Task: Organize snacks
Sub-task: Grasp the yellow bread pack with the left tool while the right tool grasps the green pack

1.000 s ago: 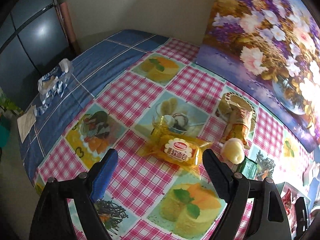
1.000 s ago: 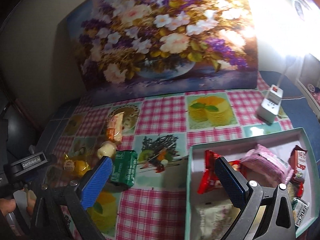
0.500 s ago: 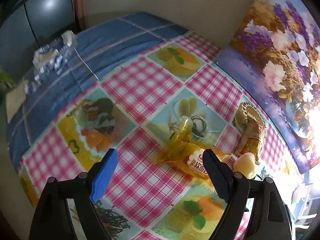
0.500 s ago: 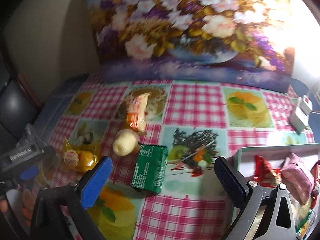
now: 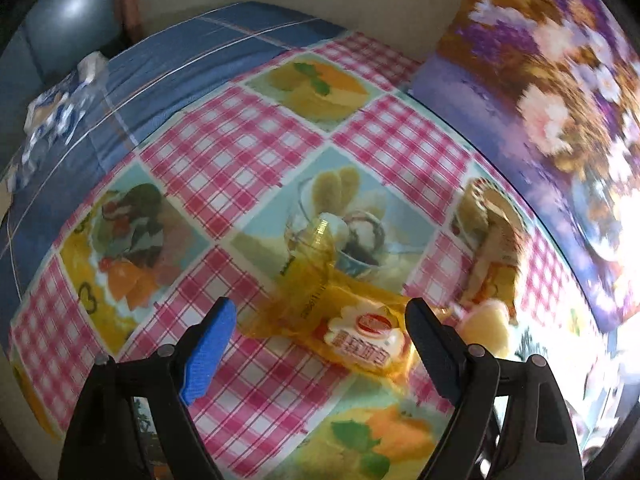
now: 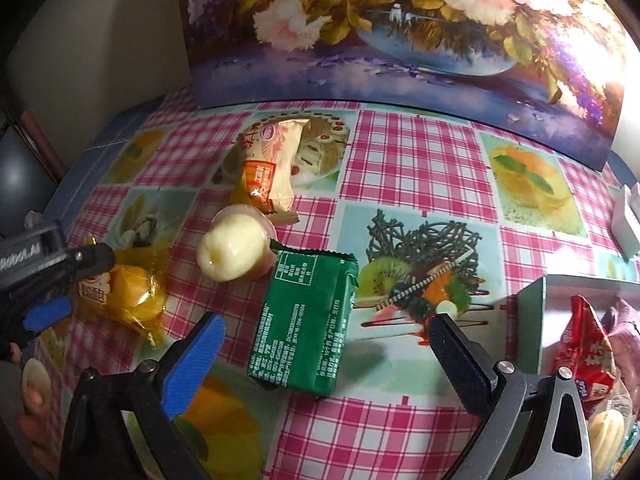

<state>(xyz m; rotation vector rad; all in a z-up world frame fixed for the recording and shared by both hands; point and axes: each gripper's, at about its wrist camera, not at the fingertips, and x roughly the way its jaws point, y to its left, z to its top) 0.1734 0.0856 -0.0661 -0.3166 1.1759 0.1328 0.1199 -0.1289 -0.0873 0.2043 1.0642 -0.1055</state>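
While the left gripper [image 5: 320, 332] hangs wide and holds nothing, the yellow bag [image 5: 340, 316] lies on the table [image 5: 224, 148] between its fingers, not squeezed. A pale round snack [image 6: 232, 248] sits just beside that bag, touching the green pack [image 6: 304, 320]. The right gripper [image 6: 324, 344] is spread wide too, gripping nothing, with the green pack between its fingers. An orange and white bag [image 6: 268, 168] lies nearer the back edge, by the flower picture [image 6: 400, 28]. At the right edge stands a box [image 6: 532, 312] with a red packet [image 6: 584, 344] inside. A white plug block [image 6: 628, 224] sits behind it. The gripper body at the left reads "Robot.AI". The green pack has tiny white writing, too small to read.
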